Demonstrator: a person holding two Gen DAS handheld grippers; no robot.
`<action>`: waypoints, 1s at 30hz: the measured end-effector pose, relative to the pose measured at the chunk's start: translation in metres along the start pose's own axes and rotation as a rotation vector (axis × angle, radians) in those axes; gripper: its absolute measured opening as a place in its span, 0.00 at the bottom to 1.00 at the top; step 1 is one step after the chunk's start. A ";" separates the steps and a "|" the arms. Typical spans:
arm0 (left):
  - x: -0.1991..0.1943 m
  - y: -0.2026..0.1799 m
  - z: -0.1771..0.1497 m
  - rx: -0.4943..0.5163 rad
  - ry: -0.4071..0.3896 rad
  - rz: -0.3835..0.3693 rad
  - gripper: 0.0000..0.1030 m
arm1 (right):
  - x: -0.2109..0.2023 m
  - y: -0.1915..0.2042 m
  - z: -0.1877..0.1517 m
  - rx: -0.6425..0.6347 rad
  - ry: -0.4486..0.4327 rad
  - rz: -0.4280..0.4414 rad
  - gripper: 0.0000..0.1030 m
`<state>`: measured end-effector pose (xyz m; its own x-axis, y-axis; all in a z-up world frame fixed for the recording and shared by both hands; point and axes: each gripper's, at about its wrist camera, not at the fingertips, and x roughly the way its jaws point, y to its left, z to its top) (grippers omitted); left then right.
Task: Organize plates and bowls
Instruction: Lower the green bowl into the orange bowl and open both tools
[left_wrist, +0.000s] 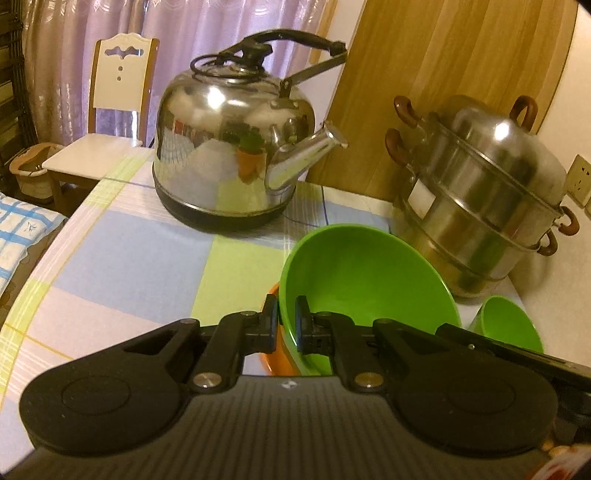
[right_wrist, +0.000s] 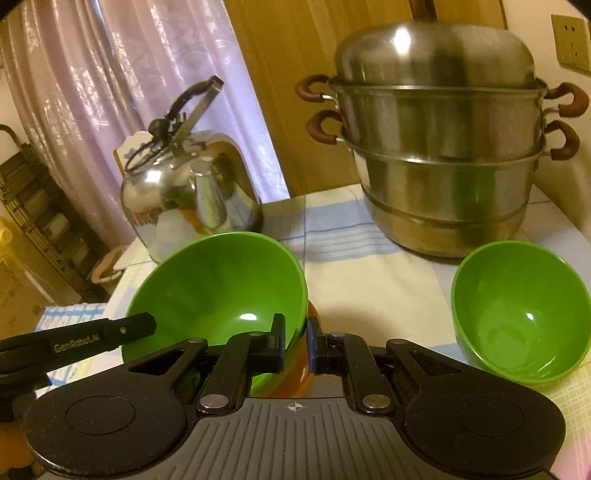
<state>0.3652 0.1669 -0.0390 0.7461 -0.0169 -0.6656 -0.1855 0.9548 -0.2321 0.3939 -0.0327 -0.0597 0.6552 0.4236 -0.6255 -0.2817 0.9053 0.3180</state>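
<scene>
Both tongs grip one big green bowl (right_wrist: 218, 291) from opposite sides of its rim. Nearest the lens, the left tongs (left_wrist: 286, 321) pinch narrow on the near-left edge, one finger outside the wall, one inside. The right tongs (right_wrist: 296, 341) sit narrow on the near-right edge, and look clamped on the same rim, w/ an orange dish (right_wrist: 295, 373) showing just under the bowl. Whether the bowl rests in that dish or hangs just above it can't be told.

Just beside it, to the right on the checked desk (left_wrist: 129, 258), stands a small green bowl (right_wrist: 524, 314), upright and apart from the big one. Farther back: a steel kettle (left_wrist: 232, 147) at left, a stacked steamer pot (right_wrist: 443, 147) at right; beyond them a chair (left_wrist: 110, 110) and curtain.

Step in hand, by the look: nesting the big bowl onto the orange dish. Next move prob. calls for setting it level, easing both grips off, then fetching the small bowl to stack inside.
</scene>
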 end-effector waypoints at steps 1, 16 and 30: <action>0.002 0.000 -0.001 0.000 0.003 0.001 0.07 | 0.003 -0.002 -0.001 0.002 0.006 -0.001 0.11; 0.015 0.006 -0.007 -0.007 0.005 0.007 0.08 | 0.023 -0.005 -0.010 -0.003 0.042 -0.012 0.11; 0.020 0.011 -0.011 -0.021 -0.004 -0.003 0.08 | 0.032 -0.006 -0.015 -0.012 0.076 -0.017 0.15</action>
<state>0.3709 0.1742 -0.0626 0.7493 -0.0190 -0.6619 -0.1963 0.9483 -0.2494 0.4065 -0.0238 -0.0923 0.6053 0.4089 -0.6830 -0.2795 0.9125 0.2986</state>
